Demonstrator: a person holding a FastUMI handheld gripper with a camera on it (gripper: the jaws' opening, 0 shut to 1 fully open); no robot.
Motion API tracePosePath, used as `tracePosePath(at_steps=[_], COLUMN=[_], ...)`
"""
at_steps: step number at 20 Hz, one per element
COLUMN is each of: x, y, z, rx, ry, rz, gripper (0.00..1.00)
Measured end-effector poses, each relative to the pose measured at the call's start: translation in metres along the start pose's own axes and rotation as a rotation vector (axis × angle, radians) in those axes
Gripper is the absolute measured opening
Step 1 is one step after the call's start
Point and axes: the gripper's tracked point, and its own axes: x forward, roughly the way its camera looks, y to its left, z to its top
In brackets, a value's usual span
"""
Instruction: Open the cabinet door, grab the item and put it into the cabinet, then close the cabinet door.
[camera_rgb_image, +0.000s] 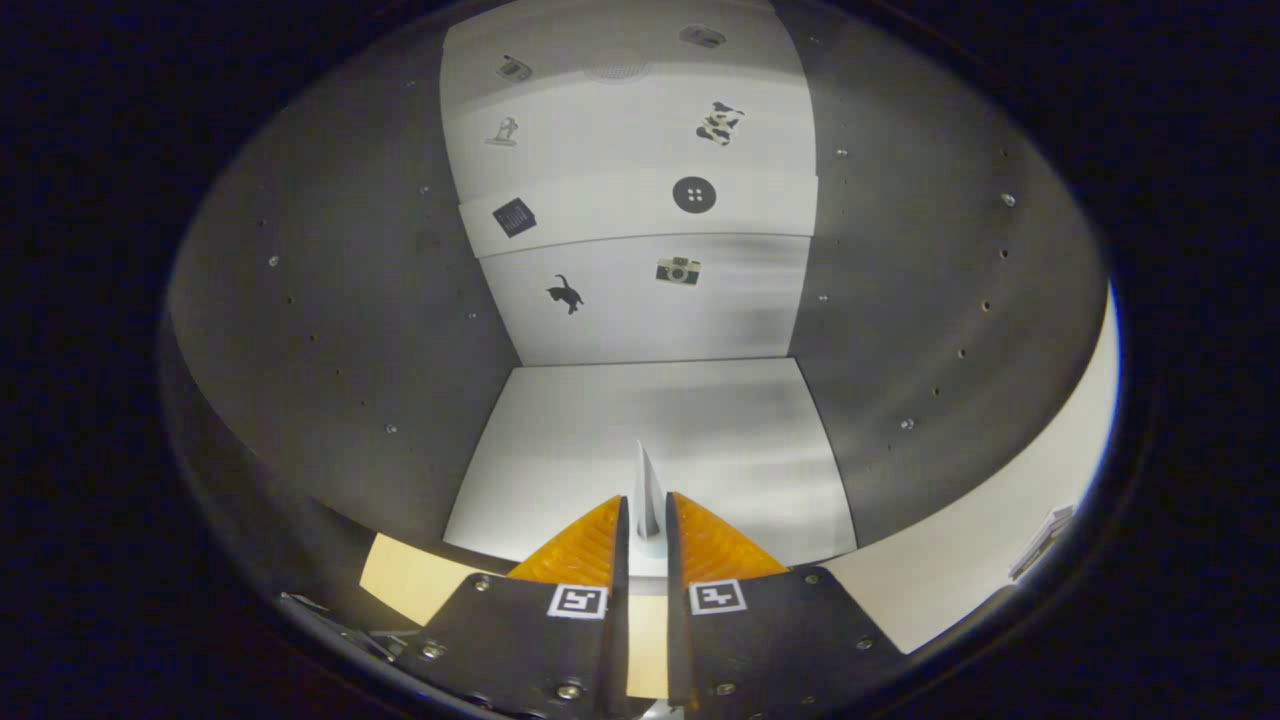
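At the bottom centre the claw (647, 530) is clamped on a thin white pointed item (646, 495), held upright, probably so it can be stood on the white cabinet floor (650, 440) just beyond. Small stickers mark the back panel (640, 300) in the upper centre.

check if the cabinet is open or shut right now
Open: the cabinet shows its bare inner floor and back wall, and the gripper fingers, shut on a thin white item, reach in over its front edge.
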Motion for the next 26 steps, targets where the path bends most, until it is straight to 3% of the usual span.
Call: tracePosePath(at_steps=[6,14,26], x=[-0.017,-0.116,-0.278], y=[0.005,0.009,-0.031], z=[0.019,0.028,-0.04], rx=[-0.038,-0.063,-0.037], ry=[-0.163,-0.465,-0.695], rz=[0.0,-0.039,-0.187], gripper=[0.16,0.15,0.15])
